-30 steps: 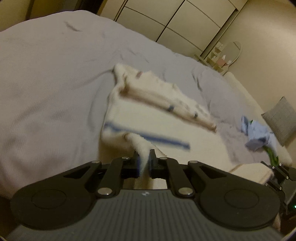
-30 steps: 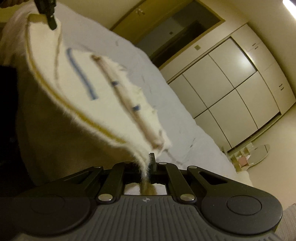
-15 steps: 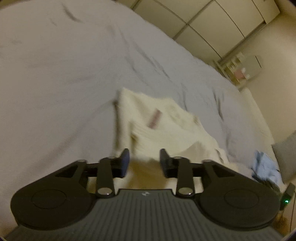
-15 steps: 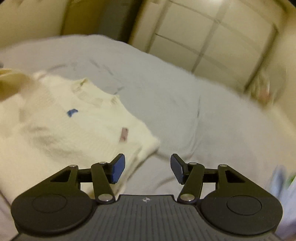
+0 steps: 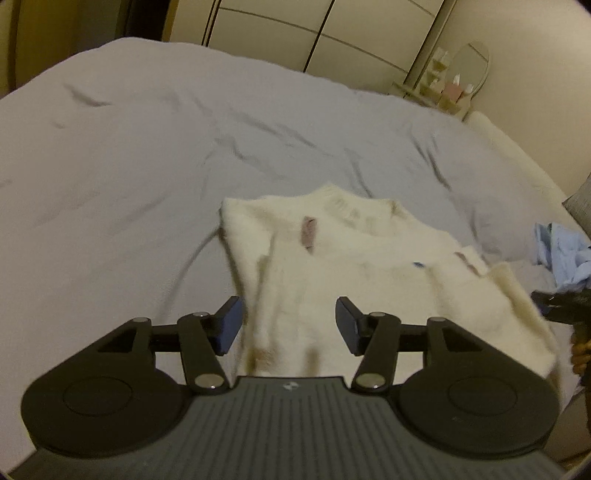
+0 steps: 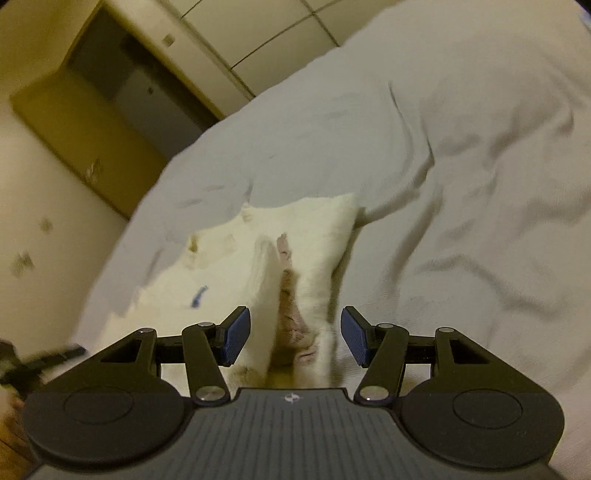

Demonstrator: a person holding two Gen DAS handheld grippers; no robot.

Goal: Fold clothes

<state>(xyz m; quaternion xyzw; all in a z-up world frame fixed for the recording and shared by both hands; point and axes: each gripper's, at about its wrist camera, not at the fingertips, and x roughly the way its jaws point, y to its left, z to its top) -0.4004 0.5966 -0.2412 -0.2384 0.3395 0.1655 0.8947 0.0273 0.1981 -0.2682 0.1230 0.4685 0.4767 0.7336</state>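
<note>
Lying flat on the grey bedsheet (image 5: 147, 155) now was the cream sweater (image 5: 369, 280), collar away from the cams, a small brown tag near the neck. One sec earlier both claws had it pinched by an edge & hoisted in the air; half a sec ago they let go, and it stayed down. Left gripper (image 5: 289, 325) hung w/ fingers spread wide over the near hem, nothing between them but loose knit underneath. Right gripper (image 6: 294, 341) was equally released, pads apart, a raised ridge of the sweater (image 6: 288, 280) running up between them, not clamped.

Meaning for the job: probably the lay-out step was done, garment spread & ready for a first fold. Right side looked rumpled, w/ fabric bunched up near the right edge in the left cam, so likely needs smoothing first.

Around it: a light-blue garment (image 5: 563, 254) sat crumpled to the right, near but apart from the sweater. Wardrobe doors (image 5: 314, 33) & a small oval mirror (image 5: 471, 68) stood behind the bed. Plenty of bare sheet on the left, nothing blocking a fold.
</note>
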